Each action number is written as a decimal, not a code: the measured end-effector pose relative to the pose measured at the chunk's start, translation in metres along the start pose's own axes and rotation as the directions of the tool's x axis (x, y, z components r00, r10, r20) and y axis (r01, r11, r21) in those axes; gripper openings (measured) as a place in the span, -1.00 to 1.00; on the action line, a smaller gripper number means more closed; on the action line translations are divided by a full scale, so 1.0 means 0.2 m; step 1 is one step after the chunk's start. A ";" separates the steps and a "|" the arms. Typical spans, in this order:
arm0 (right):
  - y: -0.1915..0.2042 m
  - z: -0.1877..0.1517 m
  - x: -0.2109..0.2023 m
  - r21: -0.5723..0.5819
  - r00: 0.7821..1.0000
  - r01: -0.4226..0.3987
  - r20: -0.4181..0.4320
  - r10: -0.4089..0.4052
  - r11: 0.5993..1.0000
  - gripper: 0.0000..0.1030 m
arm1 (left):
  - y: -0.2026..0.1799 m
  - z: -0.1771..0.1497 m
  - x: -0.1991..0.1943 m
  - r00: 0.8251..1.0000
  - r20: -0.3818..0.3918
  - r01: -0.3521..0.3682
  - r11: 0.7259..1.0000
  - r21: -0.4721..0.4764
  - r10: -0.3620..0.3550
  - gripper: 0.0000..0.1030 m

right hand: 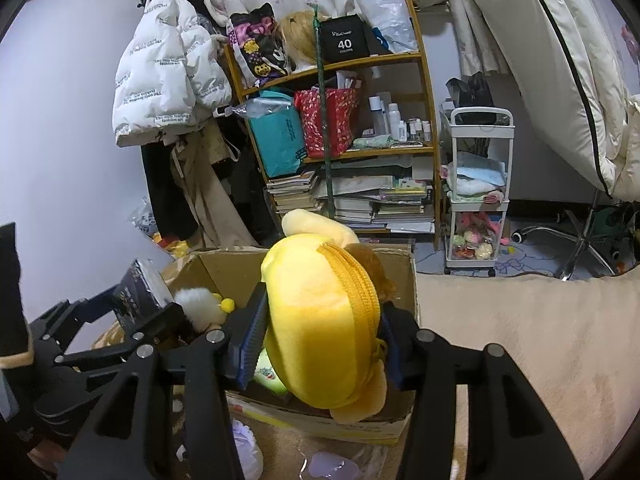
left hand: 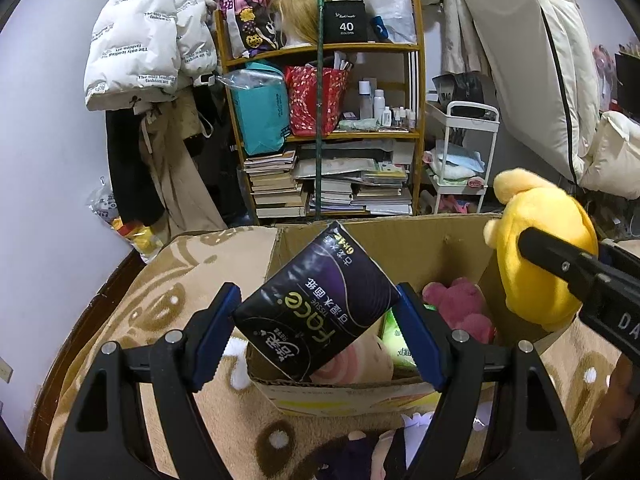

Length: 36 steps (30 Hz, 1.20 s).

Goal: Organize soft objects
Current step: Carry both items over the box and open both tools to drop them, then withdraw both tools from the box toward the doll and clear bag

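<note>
My left gripper (left hand: pixel 320 332) is shut on a black tissue pack (left hand: pixel 320 276), its blue pads pressing both sides. It holds the pack tilted above the near left part of an open cardboard box (left hand: pixel 460 248). A pink plush (left hand: pixel 460 304), a green pack (left hand: pixel 394 336) and a pale pink toy lie inside the box. My right gripper (right hand: pixel 326 312) is shut on a yellow zippered plush (right hand: pixel 316 276) over the box (right hand: pixel 224 268). In the left wrist view the same yellow plush (left hand: pixel 536 240) hangs at the box's right side.
The box stands on a brown patterned blanket (left hand: pixel 180 280), with small plush toys (left hand: pixel 360 452) in front of it. Behind stand a crowded wooden bookshelf (left hand: pixel 320 120), hanging coats (left hand: pixel 140 40) and a white cart (left hand: pixel 464 152). A beige blanket (right hand: pixel 520 340) spreads to the right.
</note>
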State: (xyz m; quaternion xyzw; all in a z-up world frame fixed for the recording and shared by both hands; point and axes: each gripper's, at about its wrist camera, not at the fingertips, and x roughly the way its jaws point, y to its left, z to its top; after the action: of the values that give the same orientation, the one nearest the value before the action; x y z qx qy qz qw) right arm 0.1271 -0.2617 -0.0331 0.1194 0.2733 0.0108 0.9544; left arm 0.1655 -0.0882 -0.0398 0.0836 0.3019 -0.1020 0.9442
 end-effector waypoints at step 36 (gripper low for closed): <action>-0.02 0.01 -0.08 0.030 1.000 -0.007 -0.004 0.007 1.000 0.94 | 0.04 -0.02 -0.10 0.998 -0.034 -0.047 0.999 0.020 0.047 0.90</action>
State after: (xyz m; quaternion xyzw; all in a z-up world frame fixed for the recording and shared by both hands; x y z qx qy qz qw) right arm 0.1148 -0.2665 -0.0248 0.1346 0.2748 0.0104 0.9520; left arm 0.1498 -0.0778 -0.0312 0.1017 0.3151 -0.0812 0.9401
